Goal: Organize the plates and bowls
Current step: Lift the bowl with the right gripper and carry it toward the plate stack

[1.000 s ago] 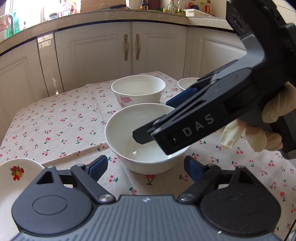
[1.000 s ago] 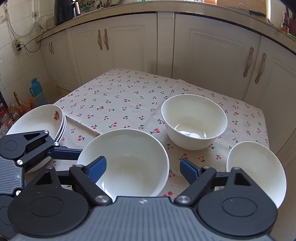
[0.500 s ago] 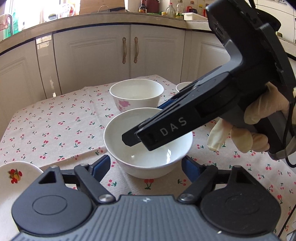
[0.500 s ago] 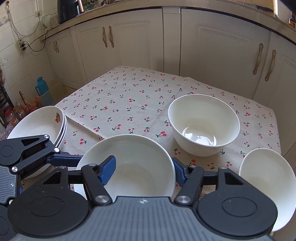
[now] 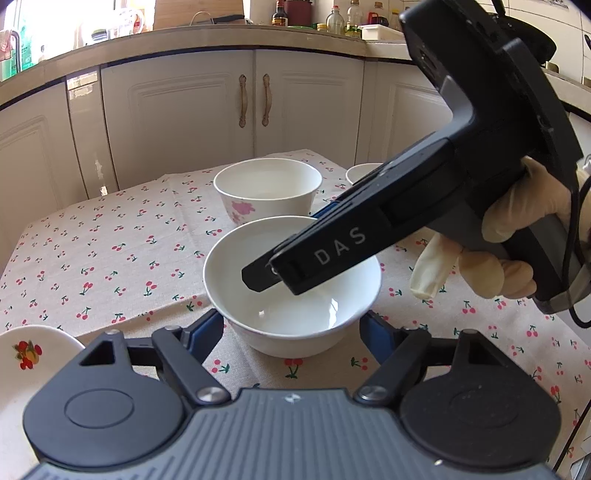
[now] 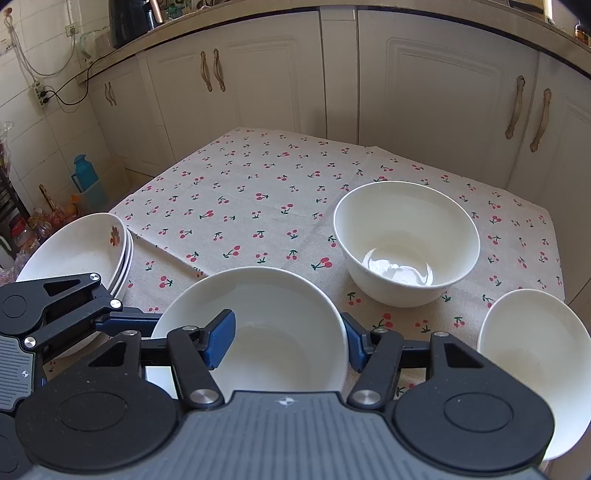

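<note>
right gripper (image 6: 286,338): clamped on bowl (image 6: 258,325) rim, frame bottom centre
left gripper (image 5: 291,328): closing, pads straddle bowl, not pressing

This is a home kitchen. Beyond the gripper runs a row of cream cabinet doors (image 6: 436,85) with ornate brass handles (image 5: 254,99), under a stone-coloured counter (image 5: 207,38) crowded with sauce bottles (image 5: 280,12) and jars. A desk (image 6: 236,192) covered in a cherry-print cloth carries white bowls (image 6: 406,236) and a stack of plates (image 6: 74,251). Far left of the gripper the wall is tiled, with a wall socket (image 6: 38,94) and trailing cable, and a teal flask (image 6: 86,184) stands on the floor.
</note>
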### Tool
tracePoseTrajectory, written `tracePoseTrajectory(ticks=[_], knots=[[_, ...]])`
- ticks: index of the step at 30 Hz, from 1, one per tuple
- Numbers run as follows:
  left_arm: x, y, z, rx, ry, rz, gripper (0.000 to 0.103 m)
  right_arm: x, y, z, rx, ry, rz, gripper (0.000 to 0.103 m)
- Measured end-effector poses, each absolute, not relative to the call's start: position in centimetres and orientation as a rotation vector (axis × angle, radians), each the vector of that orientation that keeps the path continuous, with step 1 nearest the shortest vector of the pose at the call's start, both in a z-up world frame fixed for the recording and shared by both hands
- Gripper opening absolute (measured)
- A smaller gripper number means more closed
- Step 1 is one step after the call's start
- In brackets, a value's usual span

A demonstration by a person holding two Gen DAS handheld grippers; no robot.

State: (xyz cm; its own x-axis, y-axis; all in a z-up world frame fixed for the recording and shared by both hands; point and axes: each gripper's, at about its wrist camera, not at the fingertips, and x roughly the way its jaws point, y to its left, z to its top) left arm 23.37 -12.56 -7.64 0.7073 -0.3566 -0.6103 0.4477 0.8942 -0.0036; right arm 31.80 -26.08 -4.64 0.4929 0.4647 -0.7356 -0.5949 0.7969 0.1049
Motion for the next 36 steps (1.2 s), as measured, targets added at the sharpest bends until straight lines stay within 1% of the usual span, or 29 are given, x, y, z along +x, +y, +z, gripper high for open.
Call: tracePoseTrajectory(ticks=[7,18,36], knots=[[22.5,-12.4,-7.0,0.168,0.648,-0.475,0.08,30.5,-26.2,-3.8,-0.159,0.845,0.645,0.066],[19.1,-11.5,-5.2,0.183,0.64,-0.547,0.08,26.1,-26.2,-2.0,-0.167,0.838,0.619,0.066],[13.9,-11.4,-5.4,0.215,0.678,-0.636,0.08,19.5,-26.7,-2.6,-0.132,0.874,0.554,0.066]])
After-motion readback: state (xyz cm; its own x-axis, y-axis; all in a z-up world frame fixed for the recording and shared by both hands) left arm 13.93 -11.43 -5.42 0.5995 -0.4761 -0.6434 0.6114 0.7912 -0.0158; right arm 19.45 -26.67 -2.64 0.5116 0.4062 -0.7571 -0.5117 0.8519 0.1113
